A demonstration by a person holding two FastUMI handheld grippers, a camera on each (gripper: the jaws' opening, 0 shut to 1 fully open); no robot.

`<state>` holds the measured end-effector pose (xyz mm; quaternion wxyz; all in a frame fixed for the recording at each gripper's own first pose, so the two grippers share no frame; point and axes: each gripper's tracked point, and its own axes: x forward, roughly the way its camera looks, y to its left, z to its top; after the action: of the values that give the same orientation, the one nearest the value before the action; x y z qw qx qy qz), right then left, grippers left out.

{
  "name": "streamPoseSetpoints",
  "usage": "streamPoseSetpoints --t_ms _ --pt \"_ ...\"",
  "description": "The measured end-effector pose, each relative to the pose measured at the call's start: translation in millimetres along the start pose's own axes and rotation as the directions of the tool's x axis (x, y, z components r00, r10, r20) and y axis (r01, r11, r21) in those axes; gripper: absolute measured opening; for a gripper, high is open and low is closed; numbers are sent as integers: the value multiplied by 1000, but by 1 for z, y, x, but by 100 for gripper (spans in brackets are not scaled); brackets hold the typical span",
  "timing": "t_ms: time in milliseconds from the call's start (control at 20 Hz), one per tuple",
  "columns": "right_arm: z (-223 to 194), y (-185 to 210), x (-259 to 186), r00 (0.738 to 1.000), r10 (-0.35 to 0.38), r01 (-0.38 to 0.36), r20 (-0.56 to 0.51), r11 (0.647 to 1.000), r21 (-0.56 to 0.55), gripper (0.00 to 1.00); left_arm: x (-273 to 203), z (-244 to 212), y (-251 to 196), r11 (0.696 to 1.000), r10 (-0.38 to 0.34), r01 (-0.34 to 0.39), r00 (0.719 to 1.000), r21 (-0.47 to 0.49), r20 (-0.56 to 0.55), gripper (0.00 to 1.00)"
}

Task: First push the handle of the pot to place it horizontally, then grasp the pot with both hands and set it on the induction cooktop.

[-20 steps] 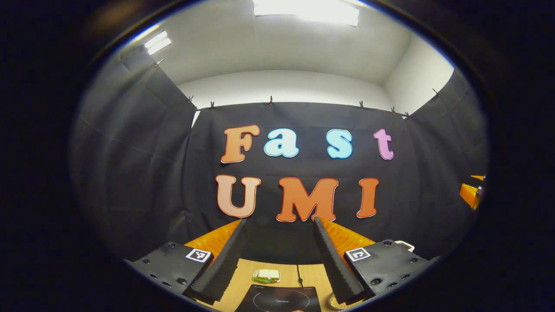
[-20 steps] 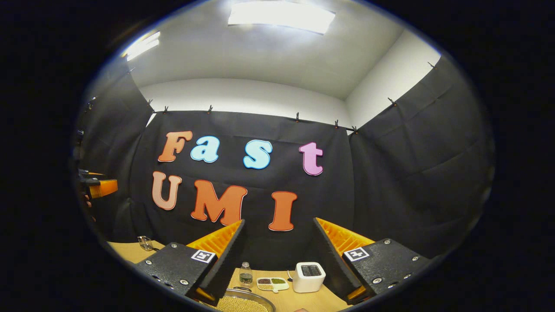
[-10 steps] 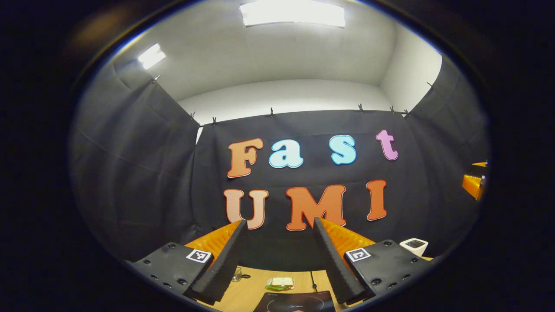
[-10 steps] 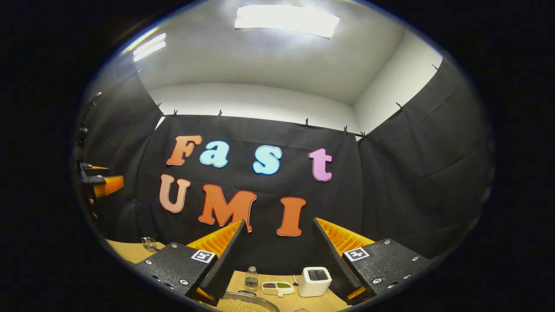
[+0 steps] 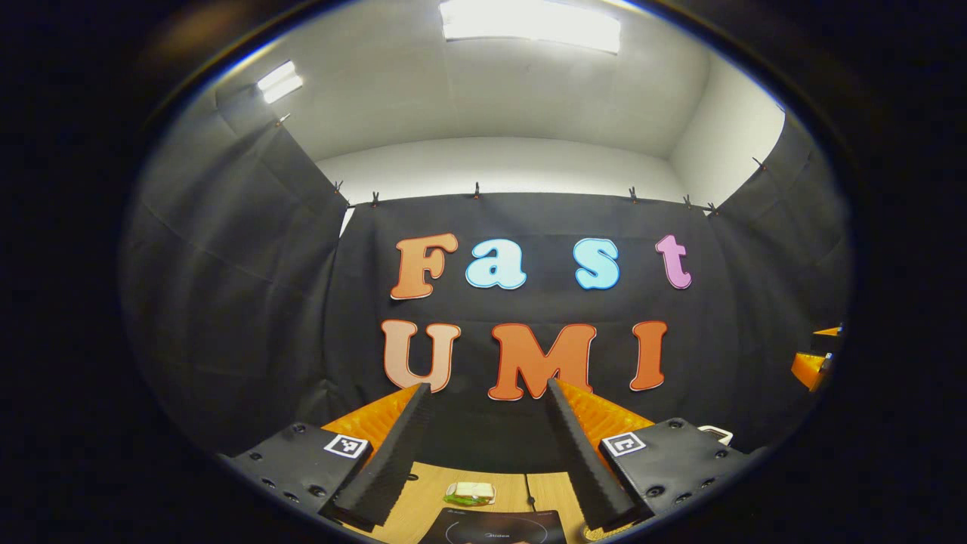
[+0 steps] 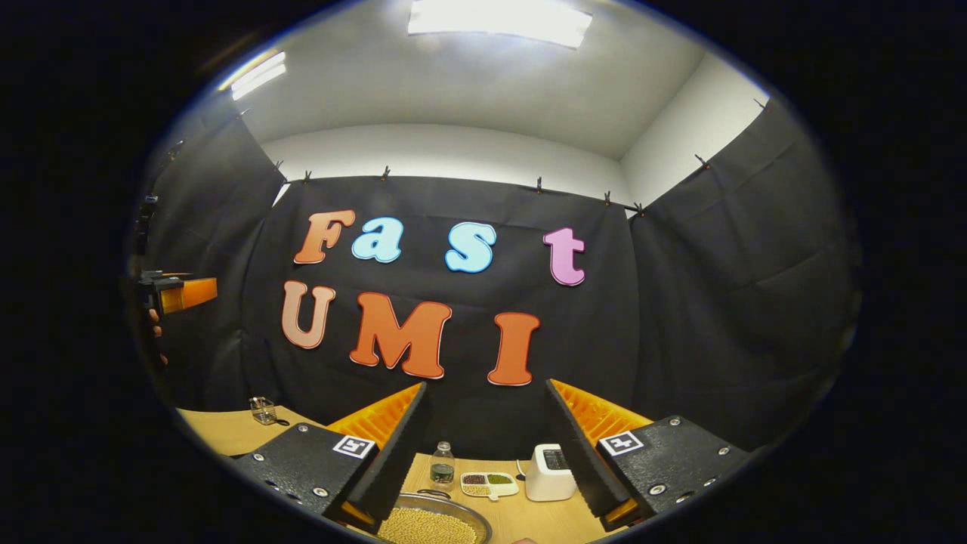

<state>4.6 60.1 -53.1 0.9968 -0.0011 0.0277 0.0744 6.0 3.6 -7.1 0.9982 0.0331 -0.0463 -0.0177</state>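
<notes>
The pot (image 6: 430, 527), a shallow metal pan full of pale beans, lies at the bottom of the right gripper view, just below my right gripper (image 6: 486, 387). That gripper is open and held high with nothing between its fingers. The black induction cooktop (image 5: 500, 527) peeks in at the bottom of the left gripper view, under my left gripper (image 5: 486, 388), which is open and empty too. The pot's handle is hidden. Each gripper appears far off at the edge of the other's view: the left gripper (image 6: 181, 293) with a hand, and the right gripper (image 5: 812, 366).
On the wooden table (image 6: 219, 431) stand a small bottle (image 6: 442, 465), a white divided dish of beans (image 6: 489, 484), a white box-like appliance (image 6: 545, 472) and a glass jar (image 6: 263, 410). A sandwich-like item (image 5: 470, 493) lies behind the cooktop.
Both views wobble a little. The right gripper view has tipped down, showing more of the table and pot. Both grippers stay open and empty.
</notes>
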Motion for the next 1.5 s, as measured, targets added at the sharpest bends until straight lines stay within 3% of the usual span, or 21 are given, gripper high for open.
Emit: streamPoseSetpoints --t_ms 500,700,850,1000,1150,1350,1500 --pt "-66 26 -8 991 67 -71 -119 997 -33 93 2 -6 17 1000 28 -28 1000 11 -6 98" --pt "-120 44 -8 966 120 -132 -228 990 -41 93 -1 -10 26 998 50 -50 999 25 -5 97" --pt "-154 61 -15 934 181 -194 -310 981 -11 85 -2 -9 26 998 53 -53 999 34 -3 98" --pt "-192 82 -22 874 266 -271 -408 962 47 74 -2 -10 22 999 43 -43 999 21 -8 97" --pt "-226 95 -37 807 328 -304 -491 944 130 56 -1 -13 24 999 45 -45 999 9 -19 98" --pt "-290 122 -62 646 419 -341 -638 906 250 33 -2 -22 25 999 39 -39 998 5 -46 98" --pt "-318 142 -74 571 446 -337 -690 893 299 16 3 -30 33 998 58 -58 996 3 -66 98"
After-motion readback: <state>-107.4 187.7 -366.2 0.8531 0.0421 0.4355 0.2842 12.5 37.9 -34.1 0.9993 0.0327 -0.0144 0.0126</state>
